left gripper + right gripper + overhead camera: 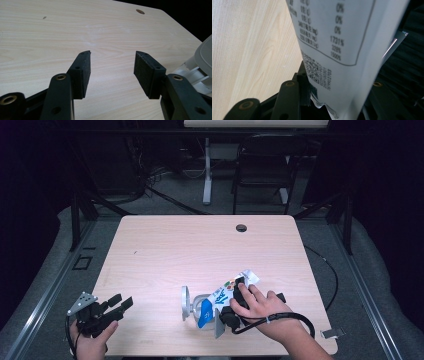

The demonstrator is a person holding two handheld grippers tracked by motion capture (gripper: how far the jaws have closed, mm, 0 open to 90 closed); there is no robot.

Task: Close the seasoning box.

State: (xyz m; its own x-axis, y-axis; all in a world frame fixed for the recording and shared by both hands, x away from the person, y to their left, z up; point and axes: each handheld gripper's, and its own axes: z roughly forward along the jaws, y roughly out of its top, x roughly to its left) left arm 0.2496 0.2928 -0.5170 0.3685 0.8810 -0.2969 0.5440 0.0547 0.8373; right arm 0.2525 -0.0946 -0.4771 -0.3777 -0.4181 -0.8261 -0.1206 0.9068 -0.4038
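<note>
A white snack pouch (222, 296) with a blue lower end lies tilted near the table's front edge. Its lower end rests against a clear container (199, 309) that lies on its side with a grey round lid (185, 302). My right gripper (239, 290) is shut on the pouch (337, 50), whose printed back fills the space between the jaws, the left pad (305, 87) against its edge. My left gripper (118, 305) stands open over bare wood at the front left corner, nothing between its pads (82, 72). The grey lid (203, 52) and clear container (196, 75) show at its right.
The light wooden table (165, 250) has a cable hole (241, 228) near its far edge. A small metal piece (332, 333) sits at the front right corner. Beyond the table stand a black chair (262, 165) and a white table leg (207, 170).
</note>
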